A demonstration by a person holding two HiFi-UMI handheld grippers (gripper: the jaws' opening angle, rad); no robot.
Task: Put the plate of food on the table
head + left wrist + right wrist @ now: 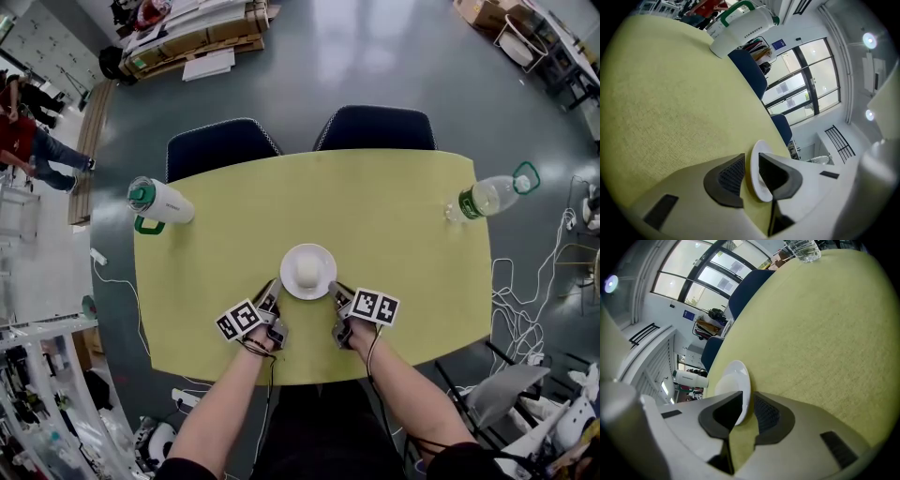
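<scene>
Hands first: our left hand [259, 339] and right hand [360, 335] sit at the near edge of the yellow-green table [394, 234], each holding a gripper. The left gripper [276, 289] is at the plate's left rim and the right gripper [337, 291] at its right rim. We see the white plate [290, 259] over the near-centre of the table, with one pale round piece of food [307, 269] in its middle. We can't tell whether the plate rests on the tabletop or is held just above it. Other containers: a white tumbler with a green handle [161, 201] lies on its side at the far-left corner. A clear bottle with a green cap [487, 196] lies at the far-right corner. We can't make out contents in either. Two dark blue chairs [375, 127] stand at the far side. Only the head view shows the food and the full layout. The left gripper view gives us the left gripper [751, 159] with the plate [755, 180] edge-on between its pads, jaws clamped on the rim. It also shows the tumbler [740, 28] and a chair [751, 77] beyond, but not the clear bottle. The right gripper view shows the right gripper [747, 402] likewise clenched on the plate [733, 378] rim. Both the clear bottle [804, 249] and the tumbler [691, 378] show there.
</scene>
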